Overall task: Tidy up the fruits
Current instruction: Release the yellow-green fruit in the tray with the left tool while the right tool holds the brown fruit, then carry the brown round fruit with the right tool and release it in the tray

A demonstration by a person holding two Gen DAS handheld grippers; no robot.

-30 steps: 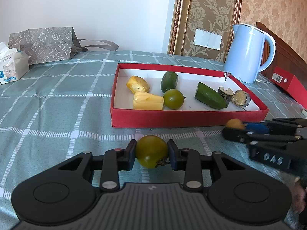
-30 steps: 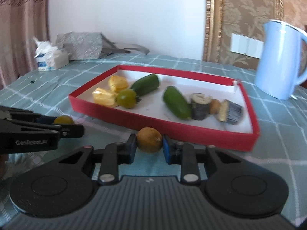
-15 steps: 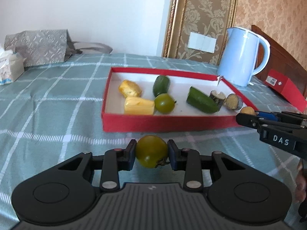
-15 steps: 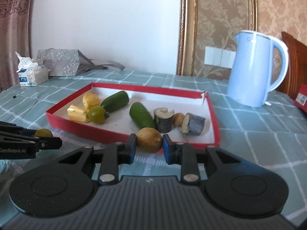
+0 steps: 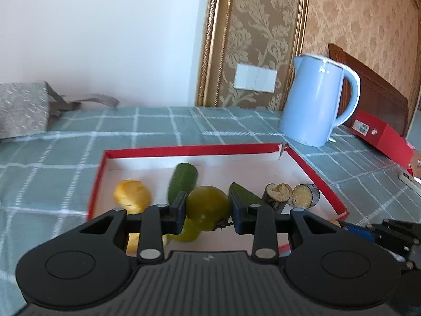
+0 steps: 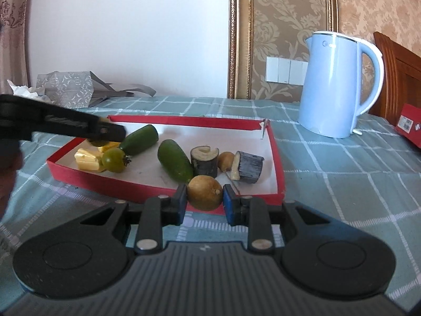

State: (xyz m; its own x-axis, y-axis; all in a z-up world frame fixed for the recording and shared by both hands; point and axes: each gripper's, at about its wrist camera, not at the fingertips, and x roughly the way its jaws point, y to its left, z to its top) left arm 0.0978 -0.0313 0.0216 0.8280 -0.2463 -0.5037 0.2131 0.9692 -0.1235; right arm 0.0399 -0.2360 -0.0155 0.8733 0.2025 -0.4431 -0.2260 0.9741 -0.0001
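Note:
My left gripper (image 5: 207, 210) is shut on a green tomato (image 5: 208, 204) and hovers over the red tray (image 5: 189, 150), above a second green tomato (image 5: 188, 233). In the right wrist view the left gripper (image 6: 105, 131) reaches in over the tray's left end. My right gripper (image 6: 204, 197) is shut on a round yellow-brown fruit (image 6: 204, 191) just in front of the tray's near rim (image 6: 147, 187). In the tray lie yellow chunks (image 6: 86, 159), two green cucumber pieces (image 6: 176, 164), two eggplant pieces (image 6: 205, 160) and a small brown fruit (image 6: 226, 159).
A light blue kettle (image 6: 339, 84) stands behind the tray's right corner. A red box (image 5: 379, 137) lies at the far right. A grey paper bag (image 5: 21, 110) and tissues (image 6: 18, 89) sit at the back left on the checked tablecloth (image 6: 342, 173).
My left gripper has carried the green tomato forward and up, from in front of the tray to over its left part. The right gripper has edged closer to the tray's near rim with its fruit.

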